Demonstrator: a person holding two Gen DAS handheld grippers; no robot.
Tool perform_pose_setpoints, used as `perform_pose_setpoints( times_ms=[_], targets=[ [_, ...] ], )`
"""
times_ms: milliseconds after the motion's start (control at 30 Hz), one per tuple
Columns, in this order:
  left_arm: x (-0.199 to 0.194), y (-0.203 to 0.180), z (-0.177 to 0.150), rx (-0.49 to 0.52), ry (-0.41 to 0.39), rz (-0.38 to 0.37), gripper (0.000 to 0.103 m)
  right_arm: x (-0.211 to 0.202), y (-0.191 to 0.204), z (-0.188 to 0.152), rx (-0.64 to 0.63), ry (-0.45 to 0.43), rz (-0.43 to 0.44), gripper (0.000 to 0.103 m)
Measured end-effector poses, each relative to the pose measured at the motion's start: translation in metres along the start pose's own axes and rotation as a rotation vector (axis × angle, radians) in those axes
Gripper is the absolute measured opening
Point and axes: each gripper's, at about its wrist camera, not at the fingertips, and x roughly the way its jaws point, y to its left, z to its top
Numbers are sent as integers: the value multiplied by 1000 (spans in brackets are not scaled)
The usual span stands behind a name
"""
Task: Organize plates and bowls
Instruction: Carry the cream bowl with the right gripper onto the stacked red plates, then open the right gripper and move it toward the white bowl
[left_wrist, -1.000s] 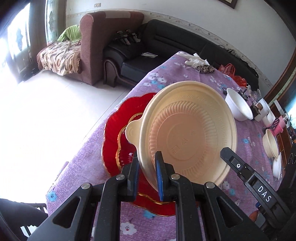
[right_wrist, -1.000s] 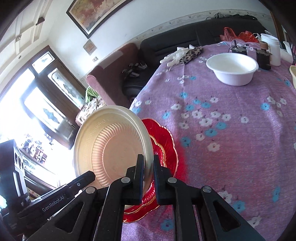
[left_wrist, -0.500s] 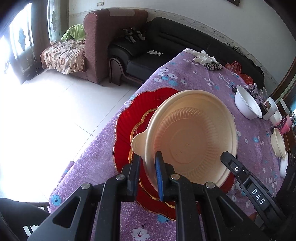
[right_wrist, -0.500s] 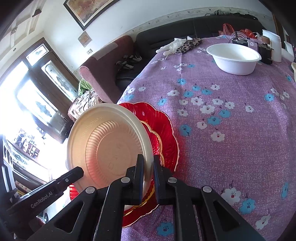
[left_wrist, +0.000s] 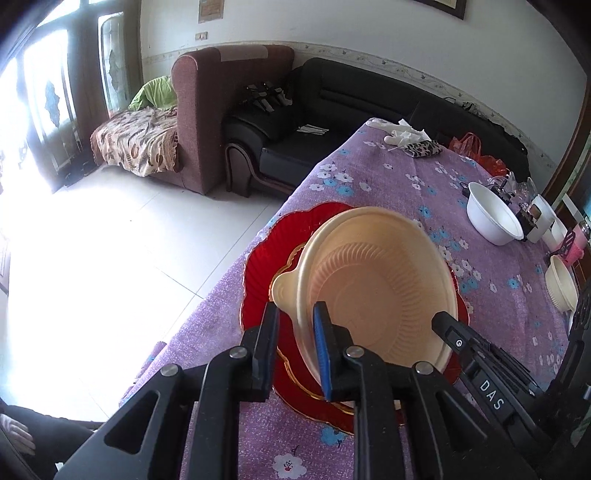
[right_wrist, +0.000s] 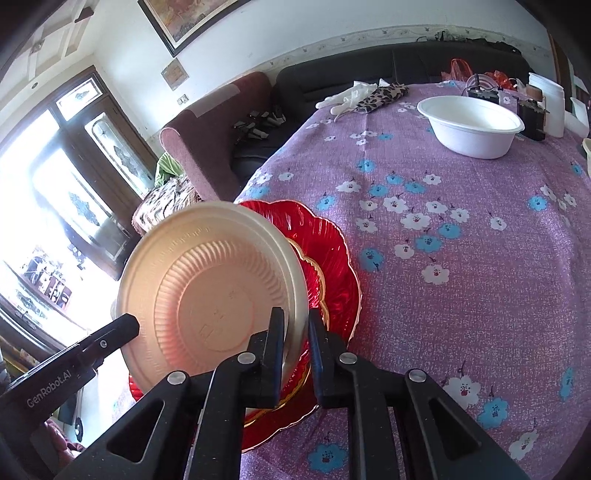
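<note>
A cream plastic plate (left_wrist: 373, 295), ribbed and fitted with a small tab handle, is clamped by its rim in both tools: the left hand-held gripper (left_wrist: 295, 354) is closed on the edge at about 7 o'clock of the plate in its own view, and the right hand-held gripper (right_wrist: 297, 354) is closed on the edge at about 5 o'clock in its view. The plate is held tilted above a stack of red scalloped plates (right_wrist: 332, 251) with gold rims, near the table (right_wrist: 461, 295) corner. The step in hand is judged to be the stacking of the cream plate onto the red ones. For the next move, the plate would have to be levelled, lowered and centred before both grips are released.

Whether the lower edge already touches the red stack cannot be told, since the contact is hidden behind the fingers. The number of red plates is hard to count. A white bowl (right_wrist: 471, 125) stands well apart at 1 o'clock in the right view; a cream bowl (left_wrist: 561, 282) at 3 o'clock in the left view is partly cut off.
</note>
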Motion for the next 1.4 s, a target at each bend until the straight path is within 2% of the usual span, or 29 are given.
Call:
perform_pose_setpoints(
  times_ms=[100, 133, 333, 500, 533, 733, 800, 1133, 1400],
  targets=[
    [-8, -4, -1, 54, -47, 105, 22, -3, 2, -1, -21, -23, -39, 16],
    [-11, -3, -1, 57, -59, 119, 22, -3, 1, -1, -22, -32, -46, 16],
    [-21, 11, 2, 4, -77, 97, 22, -17, -10, 1, 18, -101, -17, 16],
    [-31, 0, 4, 18, -96, 78, 23, -39, -23, 5, 67, -189, 24, 16],
    [-34, -5, 4, 25, -101, 75, 25, -42, -26, 7, 73, -195, 24, 16],
    [-45, -58, 3, 123, -141, 62, 55, -65, -65, 17, 133, -215, 4, 16],
    [-47, -80, 2, 161, -150, 43, 59, -75, -81, 21, 155, -230, -5, 16],
    [-32, -191, 9, 301, -137, -47, 65, -118, -153, 39, 206, -278, -80, 16],
    [4, -249, 27, 334, -83, -89, 66, -129, -209, 71, 256, -267, -106, 28]
  ],
)
